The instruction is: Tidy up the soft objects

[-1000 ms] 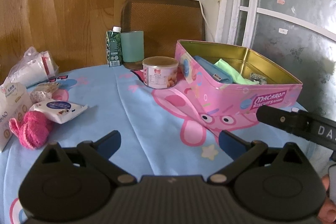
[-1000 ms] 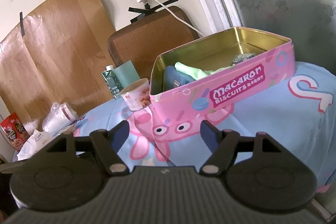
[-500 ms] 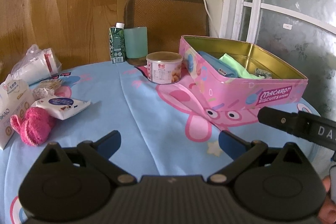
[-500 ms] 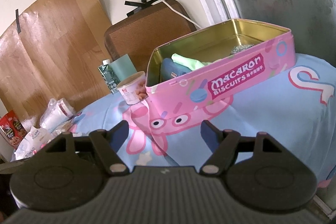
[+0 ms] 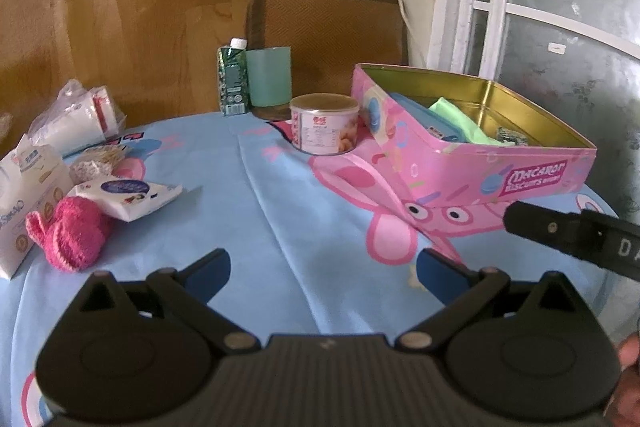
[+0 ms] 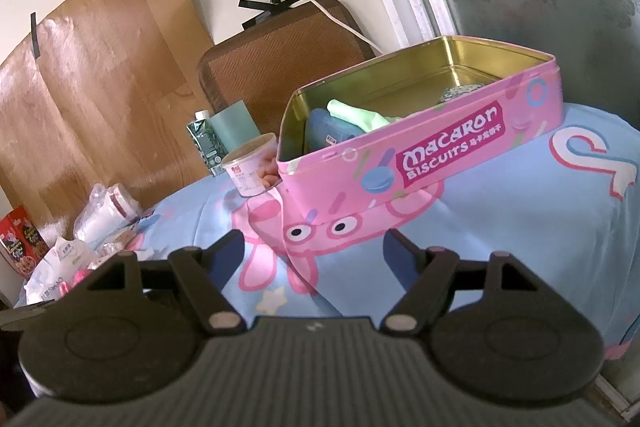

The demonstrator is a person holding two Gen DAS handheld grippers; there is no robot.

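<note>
From your left wrist view, the left hand-held gripper [image 5: 323, 273] stands apart and empty; the pink fuzzy sock [image 5: 74, 233] lies on the bench [image 5: 280, 211], ahead and well left, nearest this hand.

From your right wrist view, the right hand-held gripper [image 6: 314, 251] gapes empty toward the pink tin [image 6: 420, 163]; the sock is barely visible far left.

- Soft daylight is admitted through the frosted window [image 5: 568, 39] at right; the blue tablecloth [image 5: 280, 211] is evenly lit.
- Glare is caught by the gold lining of the pink tin [image 6: 460, 67].
- Faint shadows are cast leftward.
- Straight lines are bowed toward the edges, corners vignetted black.
- Near black housings are rendered soft, slightly blurred.
</note>
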